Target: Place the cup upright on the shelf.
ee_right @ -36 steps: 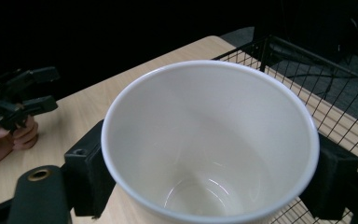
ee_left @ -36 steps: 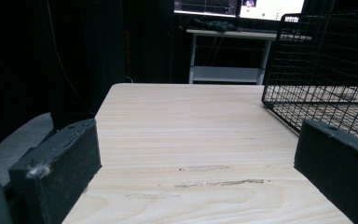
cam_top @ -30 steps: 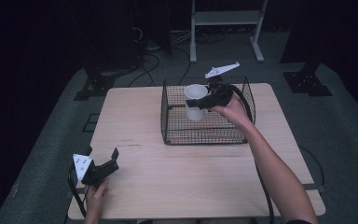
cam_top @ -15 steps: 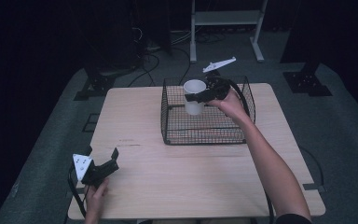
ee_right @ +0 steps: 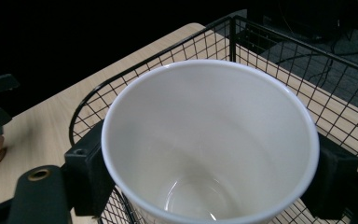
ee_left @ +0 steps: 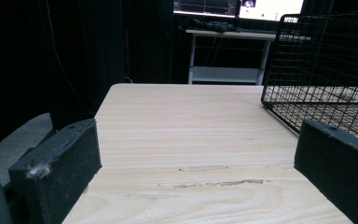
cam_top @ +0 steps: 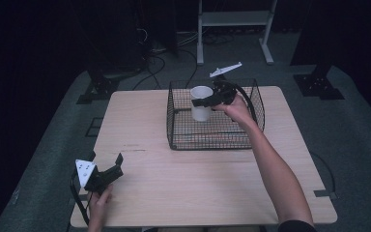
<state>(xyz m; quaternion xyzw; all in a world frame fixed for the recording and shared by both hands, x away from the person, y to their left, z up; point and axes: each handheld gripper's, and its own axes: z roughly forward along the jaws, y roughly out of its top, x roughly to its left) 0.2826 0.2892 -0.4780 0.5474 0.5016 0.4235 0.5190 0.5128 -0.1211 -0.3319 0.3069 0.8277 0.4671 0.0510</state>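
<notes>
A white paper cup [cam_top: 201,112] stands upright inside the black wire basket [cam_top: 212,145] on the far half of the wooden table [cam_top: 198,188]. My right gripper [cam_top: 204,100] is shut on the cup near its rim, reaching in over the basket's far right side. In the right gripper view the empty cup [ee_right: 209,140] sits between the two pads [ee_right: 86,168]. I cannot tell whether its base touches the basket floor. My left gripper [cam_top: 108,164] rests at the table's near left corner, open, with bare table between its jaws [ee_left: 196,154]; the basket [ee_left: 326,70] lies ahead to its right.
A white metal rack [cam_top: 232,19] stands on the floor behind the table, with cables and dark stand feet around it. The grey floor drops away past the table's edges. Open tabletop lies between the basket and the near edge.
The right gripper has shifted the cup slightly within the basket and lowered it. The left gripper has stayed where it was.
</notes>
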